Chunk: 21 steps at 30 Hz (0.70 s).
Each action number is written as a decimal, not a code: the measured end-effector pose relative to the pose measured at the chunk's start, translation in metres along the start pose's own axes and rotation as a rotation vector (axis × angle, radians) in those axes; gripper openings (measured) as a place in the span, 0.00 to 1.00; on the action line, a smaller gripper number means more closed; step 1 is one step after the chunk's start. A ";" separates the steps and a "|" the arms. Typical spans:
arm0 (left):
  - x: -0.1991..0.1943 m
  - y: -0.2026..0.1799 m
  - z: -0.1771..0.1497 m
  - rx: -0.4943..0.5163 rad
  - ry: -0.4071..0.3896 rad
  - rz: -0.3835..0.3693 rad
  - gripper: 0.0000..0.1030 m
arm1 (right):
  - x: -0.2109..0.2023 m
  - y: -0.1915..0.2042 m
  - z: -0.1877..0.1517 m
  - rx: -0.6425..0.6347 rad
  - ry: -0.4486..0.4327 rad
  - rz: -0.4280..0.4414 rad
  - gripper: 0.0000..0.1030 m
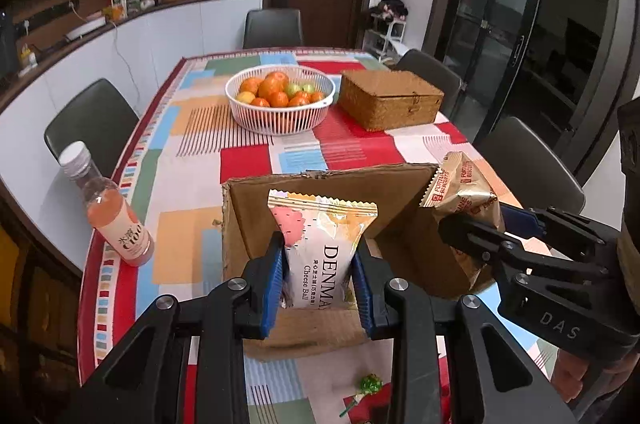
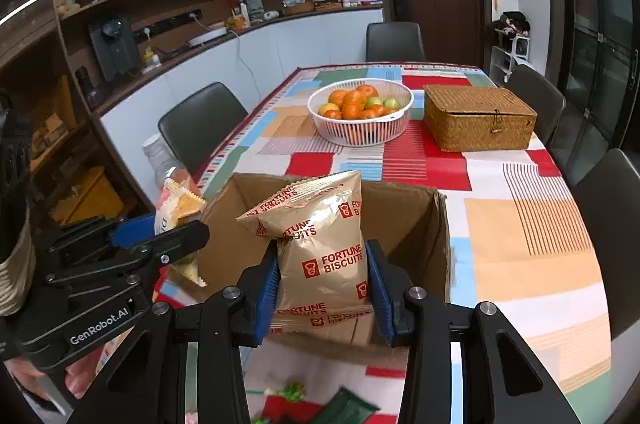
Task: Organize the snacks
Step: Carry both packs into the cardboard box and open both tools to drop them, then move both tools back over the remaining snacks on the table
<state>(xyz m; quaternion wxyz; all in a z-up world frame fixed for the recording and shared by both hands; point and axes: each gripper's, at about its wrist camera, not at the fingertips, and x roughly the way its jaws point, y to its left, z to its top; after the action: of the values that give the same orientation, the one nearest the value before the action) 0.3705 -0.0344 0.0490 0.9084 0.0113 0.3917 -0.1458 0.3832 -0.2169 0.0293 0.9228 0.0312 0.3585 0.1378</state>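
At the far left of the table's patterned cloth [image 1: 176, 160], a capped bottle of pink drink [image 1: 114, 216] is seen standing upright near the edge; a dark chair [image 1: 90, 122] is set behind it; further right, the left gripper [image 1: 320, 282] is held over an open cardboard box [image 1: 256, 224], its blue pads pressed against both sides of a white Cheese Ball packet [image 1: 322, 248], which is kept upright above the box's opening; in the right wrist view the same packet [image 2: 176, 208] is seen pinched at the box's left edge; below the left gripper, a green-wrapped lollipop [image 1: 368, 384] is seen lying on the cloth in front of the box; beyond the box, at mid-table, a white slatted basket [image 1: 280, 120] is filled with oranges and a few green fruits; to its right a closed wicker box [image 1: 390, 98] is placed just beside it; at the right, the right gripper [image 2: 322, 278] is clamped on a gold Fortune Biscuits bag [image 2: 320, 244], which is held upright over the cardboard box [image 2: 404, 220]; from the left wrist view the bag [image 1: 464, 196] is seen at the box's right wall
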 end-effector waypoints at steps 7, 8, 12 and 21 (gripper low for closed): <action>0.013 0.007 0.006 -0.043 0.043 -0.008 0.51 | 0.026 -0.010 0.007 0.021 0.065 -0.051 0.48; 0.010 0.007 0.005 -0.042 0.035 0.001 0.54 | 0.026 -0.012 0.007 0.027 0.067 -0.058 0.57; -0.005 0.003 -0.004 -0.017 0.010 0.023 0.54 | 0.017 -0.013 0.001 0.023 0.046 -0.089 0.60; -0.051 -0.011 -0.036 0.035 -0.053 0.000 0.57 | -0.024 0.005 -0.025 -0.018 -0.003 -0.038 0.60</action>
<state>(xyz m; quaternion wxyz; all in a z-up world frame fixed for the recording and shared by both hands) 0.3090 -0.0269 0.0618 0.9182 0.0232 0.3649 -0.1527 0.3486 -0.2197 0.0269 0.9260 0.0162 0.3564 0.1235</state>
